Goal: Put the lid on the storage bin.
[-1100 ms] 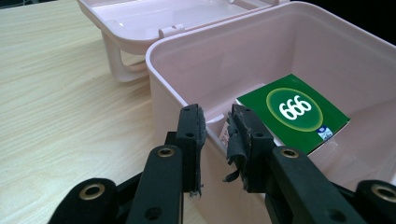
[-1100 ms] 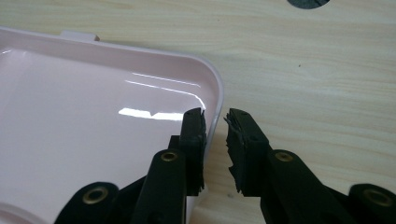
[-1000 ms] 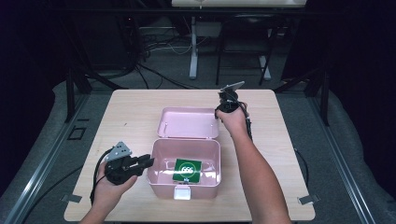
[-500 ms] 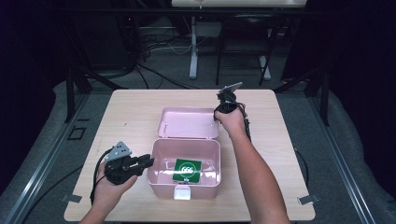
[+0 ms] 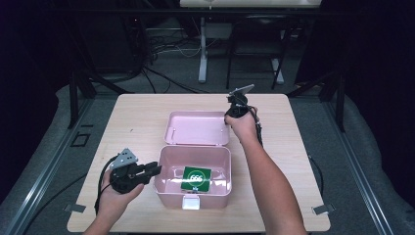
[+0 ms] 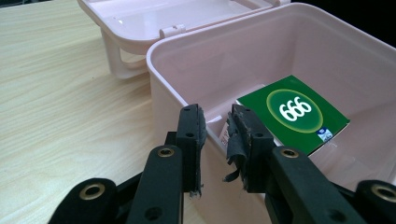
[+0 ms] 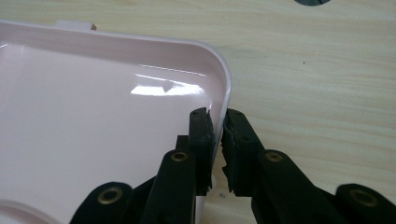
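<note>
Pink plastic box (image 5: 193, 177) sat open at the near middle of the pale wood worktop (image 5: 303, 161), its hinged pink lid (image 5: 197, 128) laid flat behind it on the far side, and a green card printed 666 (image 5: 196, 178) lay on the box floor. The left claw (image 6: 215, 133) had its jaws nearly closed across the box's left wall rim; the wall looked to sit in the narrow gap, but a real clamp could not be told. The right claw (image 7: 217, 135) was set over the far right corner of the lid, jaws almost together with the lid's thin edge between them, apparently pinched. Likely intent was closing the lid while steadying the box, though that was a guess. Risks: the right claw held only a sliver of glossy rim at one corner, so the lid could slip out as it swung and slam or drop back. Lifting from one corner could twist the lid at the hinge. If the left claw was loose, the light box could skid or tip on the worktop. Left claw astride the rim could also get caught under the closing lid.
</note>
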The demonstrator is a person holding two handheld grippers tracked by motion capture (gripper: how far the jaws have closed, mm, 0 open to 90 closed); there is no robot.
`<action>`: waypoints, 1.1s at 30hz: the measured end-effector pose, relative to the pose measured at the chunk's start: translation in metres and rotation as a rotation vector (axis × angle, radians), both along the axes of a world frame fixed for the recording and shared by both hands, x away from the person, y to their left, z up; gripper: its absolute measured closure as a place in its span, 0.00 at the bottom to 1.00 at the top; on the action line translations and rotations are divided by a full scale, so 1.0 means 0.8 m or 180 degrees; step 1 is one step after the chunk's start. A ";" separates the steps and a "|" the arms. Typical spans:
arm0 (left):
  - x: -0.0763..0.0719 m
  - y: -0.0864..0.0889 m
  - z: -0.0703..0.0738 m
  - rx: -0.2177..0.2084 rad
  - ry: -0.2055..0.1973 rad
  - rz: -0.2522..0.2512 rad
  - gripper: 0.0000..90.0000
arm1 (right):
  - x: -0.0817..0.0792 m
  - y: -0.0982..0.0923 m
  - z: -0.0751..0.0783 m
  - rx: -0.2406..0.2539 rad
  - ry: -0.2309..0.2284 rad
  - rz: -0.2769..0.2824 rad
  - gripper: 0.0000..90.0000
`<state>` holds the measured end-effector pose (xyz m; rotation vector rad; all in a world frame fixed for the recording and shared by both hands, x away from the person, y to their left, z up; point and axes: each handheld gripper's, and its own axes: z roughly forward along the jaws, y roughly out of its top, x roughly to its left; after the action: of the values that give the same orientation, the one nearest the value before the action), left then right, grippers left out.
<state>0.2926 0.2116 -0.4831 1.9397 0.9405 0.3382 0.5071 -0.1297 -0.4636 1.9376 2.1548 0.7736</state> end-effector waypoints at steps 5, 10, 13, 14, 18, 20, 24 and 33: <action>0.000 0.000 0.000 0.0001 0.0001 0.0003 0.82 | -0.002 0.001 0.010 -0.0038 -0.0080 0.0019 0.93; 0.000 0.000 -0.001 -0.0018 0.0000 0.0013 0.82 | -0.006 -0.002 0.023 0.0014 -0.0167 0.0027 0.93; 0.000 0.000 -0.001 -0.0023 0.0002 0.0014 0.82 | -0.009 -0.002 0.029 0.0003 -0.0229 0.0042 0.94; 0.000 0.000 -0.001 -0.0021 -0.0002 0.0014 0.82 | -0.010 -0.002 0.031 0.0012 -0.0252 0.0041 0.94; 0.000 0.000 -0.001 -0.0021 -0.0001 0.0012 0.82 | -0.016 -0.004 0.038 0.0022 -0.0341 0.0071 0.94; 0.000 0.000 -0.001 -0.0023 -0.0001 0.0013 0.82 | -0.019 -0.005 0.042 0.0021 -0.0386 0.0081 0.94; 0.000 0.000 -0.001 -0.0022 0.0000 0.0015 0.82 | -0.025 -0.005 0.050 0.0035 -0.0471 0.0092 0.94; 0.000 0.000 -0.001 -0.0026 0.0003 0.0020 0.82 | -0.040 -0.008 0.066 0.0095 -0.0654 0.0136 0.95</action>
<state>0.2927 0.2115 -0.4837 1.9300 0.9474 0.3368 0.4754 -0.1363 -0.4110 1.7446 2.0792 0.9712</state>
